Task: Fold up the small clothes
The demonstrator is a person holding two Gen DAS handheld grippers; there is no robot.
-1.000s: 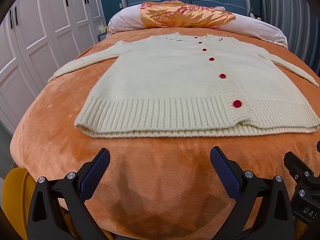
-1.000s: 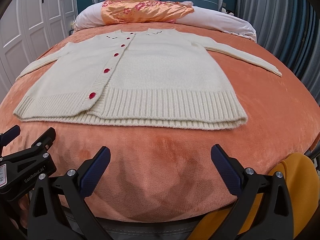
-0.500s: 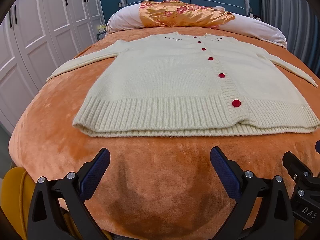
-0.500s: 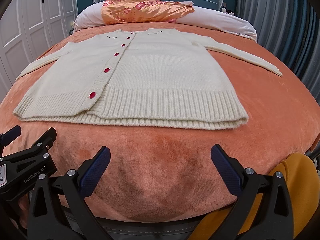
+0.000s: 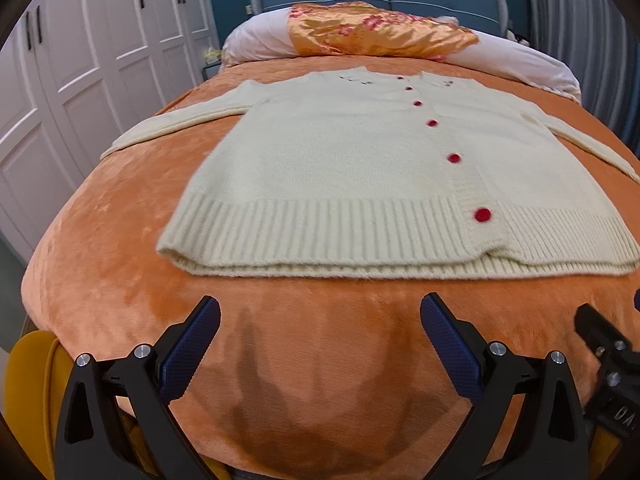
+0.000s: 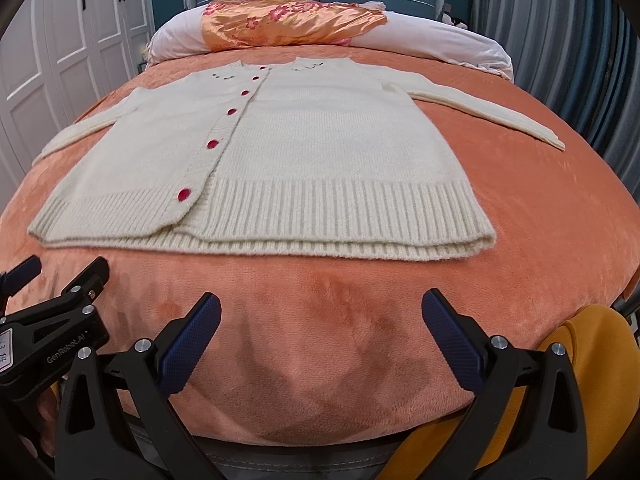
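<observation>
A cream knitted cardigan (image 5: pixel 340 168) with red buttons lies flat and buttoned on the orange bed blanket (image 5: pixel 312 360), sleeves spread out to both sides. It also shows in the right wrist view (image 6: pixel 320 152). My left gripper (image 5: pixel 320 320) is open and empty, hovering over the blanket just short of the ribbed hem near its left half. My right gripper (image 6: pixel 320 316) is open and empty, short of the hem's right half. The left gripper's body (image 6: pixel 52 336) shows at the lower left of the right wrist view.
White pillows with an orange floral cover (image 5: pixel 376 32) lie at the blue headboard. White wardrobe doors (image 5: pixel 60 80) stand to the left, grey curtains (image 6: pixel 580 40) to the right. Yellow fabric (image 6: pixel 588 360) hangs at the foot of the bed.
The left gripper has shifted slightly left and closer, so the cardigan sits a little further right in its view. The right gripper has edged slightly forward. Both jaws stay open.
</observation>
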